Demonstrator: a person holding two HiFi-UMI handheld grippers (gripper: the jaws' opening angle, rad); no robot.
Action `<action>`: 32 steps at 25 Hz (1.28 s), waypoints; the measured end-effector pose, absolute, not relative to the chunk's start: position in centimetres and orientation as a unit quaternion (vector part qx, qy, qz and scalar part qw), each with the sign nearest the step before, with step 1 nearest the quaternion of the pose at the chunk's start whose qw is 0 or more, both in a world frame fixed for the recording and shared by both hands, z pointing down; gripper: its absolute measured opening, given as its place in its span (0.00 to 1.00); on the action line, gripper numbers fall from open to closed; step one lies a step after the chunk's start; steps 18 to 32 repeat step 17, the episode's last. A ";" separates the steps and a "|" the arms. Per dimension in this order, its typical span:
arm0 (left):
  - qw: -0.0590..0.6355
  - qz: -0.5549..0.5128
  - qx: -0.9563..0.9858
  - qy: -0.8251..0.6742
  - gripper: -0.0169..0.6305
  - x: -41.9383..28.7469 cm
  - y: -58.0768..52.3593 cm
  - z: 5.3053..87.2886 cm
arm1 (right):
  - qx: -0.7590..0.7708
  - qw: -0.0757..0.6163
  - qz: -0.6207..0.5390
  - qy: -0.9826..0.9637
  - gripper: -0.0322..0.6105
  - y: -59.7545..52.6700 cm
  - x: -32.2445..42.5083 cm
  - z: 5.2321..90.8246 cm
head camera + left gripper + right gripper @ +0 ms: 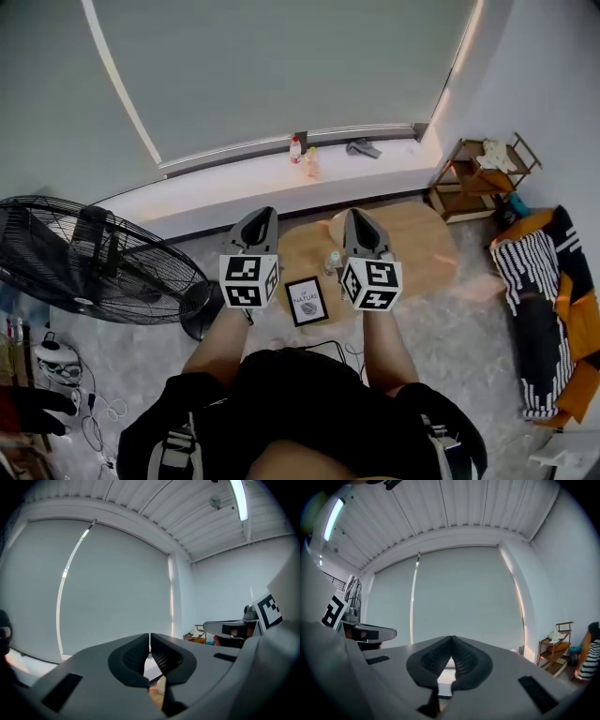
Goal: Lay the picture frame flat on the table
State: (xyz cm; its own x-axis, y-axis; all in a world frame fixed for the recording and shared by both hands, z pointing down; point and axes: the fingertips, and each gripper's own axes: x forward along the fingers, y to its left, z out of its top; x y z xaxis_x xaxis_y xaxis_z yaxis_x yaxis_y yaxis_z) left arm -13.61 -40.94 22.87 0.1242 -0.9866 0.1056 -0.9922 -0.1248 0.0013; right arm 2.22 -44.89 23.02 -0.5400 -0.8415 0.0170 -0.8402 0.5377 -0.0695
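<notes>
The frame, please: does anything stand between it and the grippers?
Nothing visible does. The frame shows uncovered between the left gripper and right gripper; a bottle stands just beyond it.

The picture frame (307, 301) is black around a white print, the counter (427, 239) pale tan wood, the left hand-held gripper (265, 216) and right hand-held gripper (354, 216) grey with black-and-white marker cubes, the fan (94, 262) black, and the cloth (525, 277) black-and-white striped beside orange.
</notes>
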 end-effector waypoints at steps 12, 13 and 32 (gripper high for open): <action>0.043 0.041 0.762 -0.645 0.06 -14.1 -41.3 22.4 | -0.479 0.007 -0.052 0.876 0.07 -45.6 1.5 23.2; 0.043 0.042 0.762 -0.645 0.06 -14.1 -41.4 22.4 | -0.480 0.008 -0.052 0.876 0.07 -45.7 1.4 23.2; 0.043 0.042 0.763 -0.644 0.06 -14.3 -41.7 23.1 | -0.480 0.009 -0.050 0.876 0.07 -45.9 1.2 23.7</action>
